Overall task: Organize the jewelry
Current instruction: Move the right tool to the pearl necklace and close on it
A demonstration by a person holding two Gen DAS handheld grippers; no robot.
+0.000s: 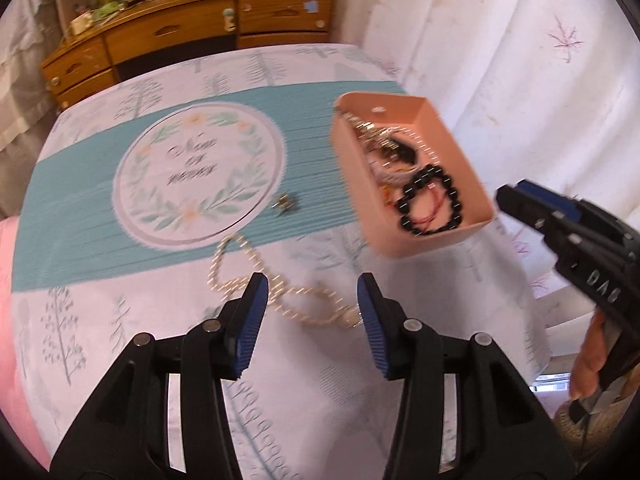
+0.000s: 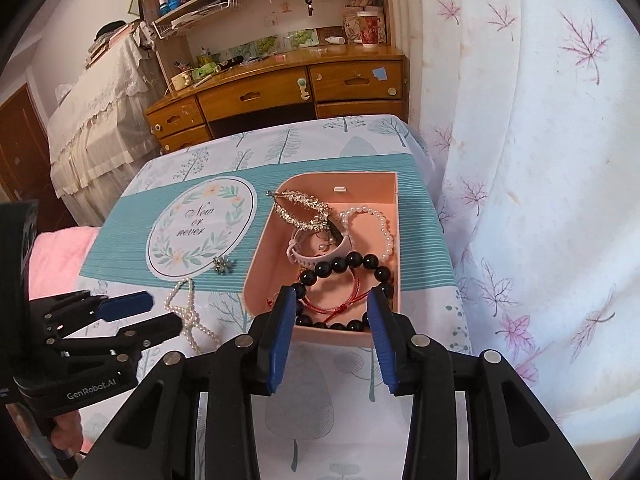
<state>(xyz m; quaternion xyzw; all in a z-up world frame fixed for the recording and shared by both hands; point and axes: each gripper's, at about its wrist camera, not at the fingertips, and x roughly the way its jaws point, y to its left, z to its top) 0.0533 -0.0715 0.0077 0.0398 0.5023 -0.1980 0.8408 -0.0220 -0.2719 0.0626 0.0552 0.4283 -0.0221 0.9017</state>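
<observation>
A pink open box (image 2: 260, 256) (image 1: 408, 236) sits on the table at the right and holds a black bead bracelet (image 2: 348, 262) (image 1: 430, 188), a red string bracelet (image 2: 340, 304), a white pearl bracelet (image 2: 386, 228), a pink watch strap (image 2: 320, 256) and a glittering gold piece (image 2: 304, 210). A pearl necklace (image 1: 240, 276) (image 2: 188, 312) lies on the cloth left of the box. A small metal brooch (image 1: 285, 203) (image 2: 222, 264) lies beyond it. My left gripper (image 1: 312, 304) is open, just over the necklace. My right gripper (image 2: 332, 320) is open and empty at the box's near edge.
The table has a tree-print cloth (image 2: 340, 368) and a teal mat (image 2: 120, 248) with a round "Now or never" emblem (image 1: 200, 168). A wooden desk with drawers (image 2: 280, 92) stands behind. A leaf-print curtain (image 2: 540, 160) hangs on the right. Pink fabric (image 2: 56, 256) lies left.
</observation>
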